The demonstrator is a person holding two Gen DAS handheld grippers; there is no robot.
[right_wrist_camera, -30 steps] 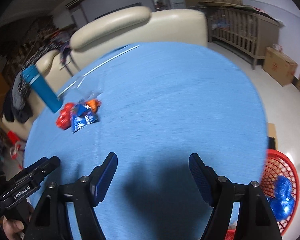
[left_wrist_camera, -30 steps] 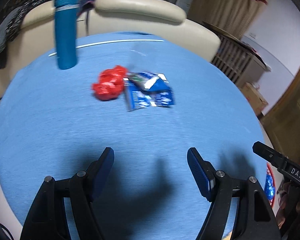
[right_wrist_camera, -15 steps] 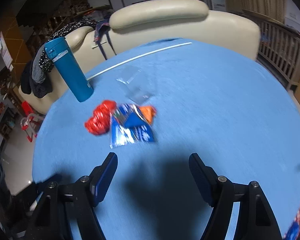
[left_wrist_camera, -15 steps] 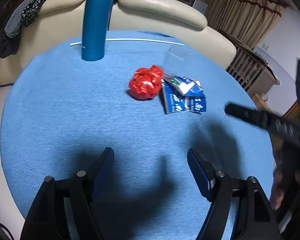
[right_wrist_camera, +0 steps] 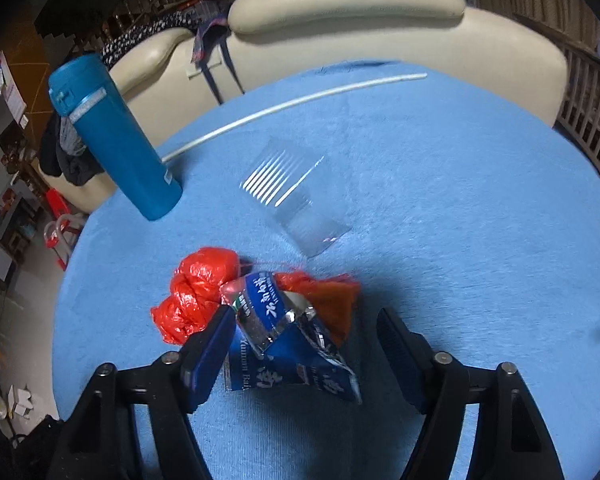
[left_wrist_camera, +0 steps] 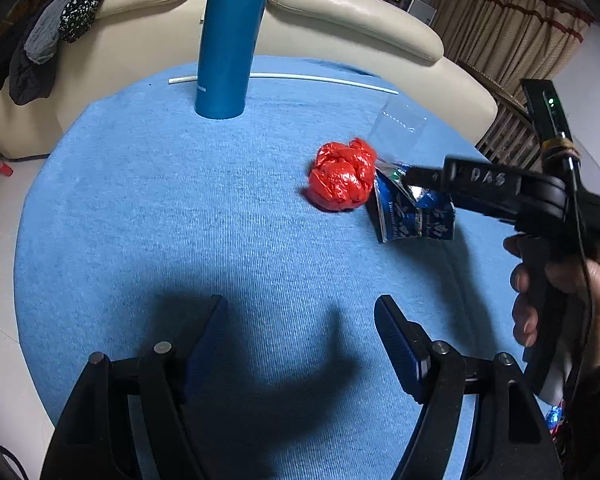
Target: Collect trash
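The right claw (right_wrist_camera: pixel 306 344), spread wide at lower centre, straddles the blue foil wrapper (right_wrist_camera: pixel 288 348) beside the red plastic wad (right_wrist_camera: pixel 198 292), while the left claw (left_wrist_camera: pixel 300 340) hangs spread over the desk (left_wrist_camera: pixel 140 208).

Crumpled red plastic bag (right_wrist_camera: pixel 198 292): lower left of centre in the right wrist view, resting on the blue surface. Torn blue foil wrapper (right_wrist_camera: pixel 288 344): low centre, partly upright, touching the bag's right side. Orange scrap (right_wrist_camera: pixel 332 300): behind the wrapper.
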